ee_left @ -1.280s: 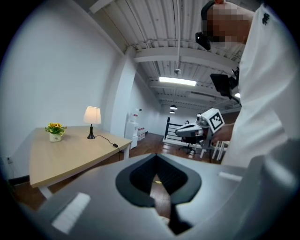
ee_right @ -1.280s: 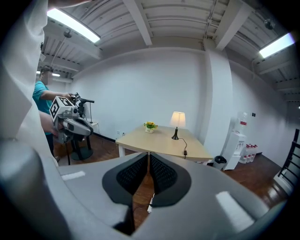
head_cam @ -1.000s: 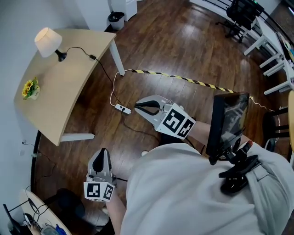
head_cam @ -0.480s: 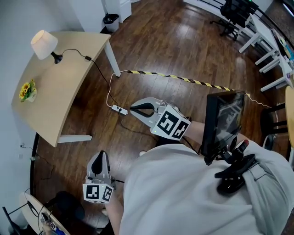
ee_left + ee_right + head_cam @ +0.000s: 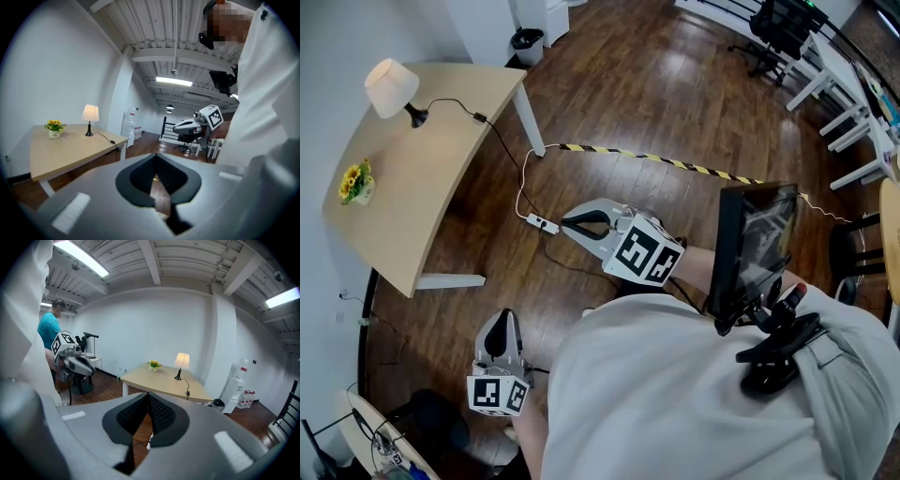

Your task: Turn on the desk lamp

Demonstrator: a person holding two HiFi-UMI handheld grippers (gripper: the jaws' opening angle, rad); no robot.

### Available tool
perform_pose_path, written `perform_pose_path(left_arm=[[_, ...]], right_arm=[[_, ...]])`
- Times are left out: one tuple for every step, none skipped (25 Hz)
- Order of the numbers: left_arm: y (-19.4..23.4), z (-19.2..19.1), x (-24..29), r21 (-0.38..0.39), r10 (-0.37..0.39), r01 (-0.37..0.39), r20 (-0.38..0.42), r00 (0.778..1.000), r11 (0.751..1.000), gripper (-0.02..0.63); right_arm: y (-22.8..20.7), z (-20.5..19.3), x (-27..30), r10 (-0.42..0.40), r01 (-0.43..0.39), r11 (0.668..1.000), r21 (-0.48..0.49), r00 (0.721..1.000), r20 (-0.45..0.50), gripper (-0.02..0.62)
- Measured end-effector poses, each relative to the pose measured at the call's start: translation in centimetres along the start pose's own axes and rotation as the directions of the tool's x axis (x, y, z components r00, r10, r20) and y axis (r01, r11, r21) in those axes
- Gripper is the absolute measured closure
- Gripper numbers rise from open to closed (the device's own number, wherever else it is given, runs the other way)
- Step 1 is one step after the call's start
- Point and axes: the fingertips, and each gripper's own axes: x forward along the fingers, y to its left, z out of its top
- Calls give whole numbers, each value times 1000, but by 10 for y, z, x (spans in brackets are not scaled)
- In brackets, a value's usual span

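The desk lamp (image 5: 391, 77), with a cream shade and a black base, stands at the far corner of the wooden desk (image 5: 422, 192). Its black cord with an inline switch (image 5: 478, 118) runs over the desk edge to a white power strip (image 5: 542, 223) on the floor. My right gripper (image 5: 565, 223) hovers shut over the floor just right of that strip. My left gripper (image 5: 501, 317) is shut and low by my body, well short of the desk. Both gripper views show the lamp (image 5: 90, 114) (image 5: 182, 361) far off beyond the closed jaws.
A small pot of yellow flowers (image 5: 356, 183) sits on the desk's left side. Yellow-black tape (image 5: 656, 159) crosses the wood floor. A bin (image 5: 528, 39) stands beyond the desk, office chairs (image 5: 787, 28) at the far right. A person in a teal shirt (image 5: 49, 329) stands behind.
My right gripper has edged a little left, nearer the power strip. The left gripper has barely moved, and the lamp looks the same.
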Motion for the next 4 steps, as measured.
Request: perform_pose_path(left_arm=[[0,0,0,0,0,0,-1,1000,1000,591],[0,-1,-1,-1,0,0,-1,1000,1000,591],[0,-1,-1,-1,-1,1,-2,1000,1000,591],[1,-1,-1,-2,-1,1,-2,1000,1000,591]], right_arm=[[1,0,0,2,-2,1000,1,1000,2,591],[2,-1,1,5,-5,1000,6,1000,3,591],[3,-2,2,8,-8,1000,13,1000,4,591],[5,-3,3,11,-11,1000,19,1000,5,591]])
